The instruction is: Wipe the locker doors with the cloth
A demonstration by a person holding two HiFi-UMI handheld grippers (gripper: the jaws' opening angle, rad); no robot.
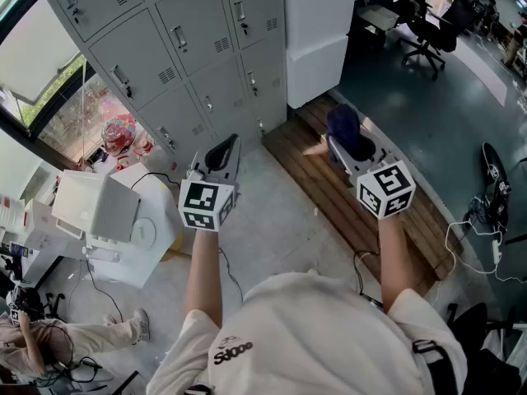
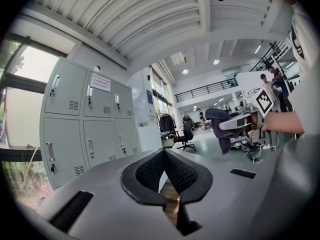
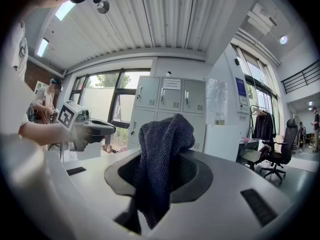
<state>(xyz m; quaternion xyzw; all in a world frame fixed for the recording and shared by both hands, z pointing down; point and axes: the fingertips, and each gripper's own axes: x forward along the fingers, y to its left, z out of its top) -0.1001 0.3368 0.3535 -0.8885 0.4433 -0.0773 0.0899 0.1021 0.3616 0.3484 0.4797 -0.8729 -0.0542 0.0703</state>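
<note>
Approach step, before any wiping; the grey locker doors (image 1: 177,48) stand ahead, not yet touched. Right gripper (image 1: 344,142): jaws clamped on the dark blue terry cloth (image 3: 160,159), which bunches above them and hangs below, held well short of the lockers. Left gripper (image 2: 164,156): jaws together at the tips, nothing between them, also clear of the lockers. Next move, as judged: carry the cloth forward and press it flat to a door; the handles and vent slots may snag it.

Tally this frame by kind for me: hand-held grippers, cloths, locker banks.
Grippers: 2, left gripper and right gripper
Cloths: 1, dark cloth in the right gripper's fingers
Locker banks: 1, grey locker bank
Total: 4
</note>
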